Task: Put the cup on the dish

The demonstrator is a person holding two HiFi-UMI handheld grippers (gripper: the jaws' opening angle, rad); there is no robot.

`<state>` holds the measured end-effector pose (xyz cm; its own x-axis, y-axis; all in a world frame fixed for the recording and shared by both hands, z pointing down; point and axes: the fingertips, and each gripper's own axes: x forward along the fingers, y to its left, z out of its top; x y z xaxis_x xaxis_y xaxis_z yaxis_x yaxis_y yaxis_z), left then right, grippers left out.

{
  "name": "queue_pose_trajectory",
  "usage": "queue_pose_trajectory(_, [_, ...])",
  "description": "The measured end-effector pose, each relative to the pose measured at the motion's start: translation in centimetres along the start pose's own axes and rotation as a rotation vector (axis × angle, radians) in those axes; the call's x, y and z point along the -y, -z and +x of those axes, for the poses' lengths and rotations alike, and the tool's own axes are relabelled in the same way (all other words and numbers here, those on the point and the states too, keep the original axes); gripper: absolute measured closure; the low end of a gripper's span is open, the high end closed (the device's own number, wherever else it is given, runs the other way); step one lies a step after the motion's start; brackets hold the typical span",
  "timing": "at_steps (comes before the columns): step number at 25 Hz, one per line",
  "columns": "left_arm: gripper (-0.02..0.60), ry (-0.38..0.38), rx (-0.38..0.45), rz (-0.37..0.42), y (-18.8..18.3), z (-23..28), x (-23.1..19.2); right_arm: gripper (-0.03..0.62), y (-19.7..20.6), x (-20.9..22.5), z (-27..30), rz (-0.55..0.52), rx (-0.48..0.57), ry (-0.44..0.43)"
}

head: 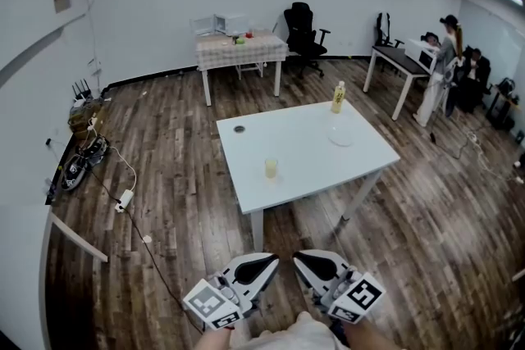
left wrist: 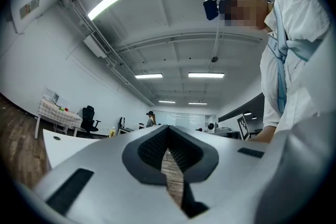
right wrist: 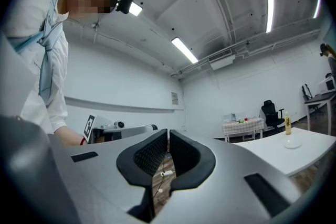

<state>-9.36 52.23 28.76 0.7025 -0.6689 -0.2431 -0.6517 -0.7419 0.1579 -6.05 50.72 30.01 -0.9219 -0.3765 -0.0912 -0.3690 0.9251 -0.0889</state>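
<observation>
A small yellowish cup (head: 271, 168) stands near the front edge of the white table (head: 303, 164). The white dish (head: 341, 138) lies further back on the table's right side, apart from the cup, and shows small in the right gripper view as the dish (right wrist: 292, 145). My left gripper (head: 269, 261) and right gripper (head: 302, 259) hang side by side low in the head view, well short of the table. Both are shut with nothing between the pads, as the left gripper (left wrist: 168, 129) and the right gripper (right wrist: 168, 136) show in their own views.
A yellow bottle (head: 337, 97) stands behind the dish and a small dark disc (head: 239, 129) lies at the table's back left. Beyond are a checkered table (head: 241, 50), an office chair (head: 304, 32) and a desk (head: 398, 60) with people. Cables (head: 123, 176) run along the floor at left.
</observation>
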Motion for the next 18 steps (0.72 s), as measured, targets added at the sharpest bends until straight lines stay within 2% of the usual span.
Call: queue_pose_trajectory(18, [0.58,-0.029,-0.021,-0.065,2.1,0.6,-2.8,0.559,2.0,2.6,1.1,0.064,-0.033,0.009])
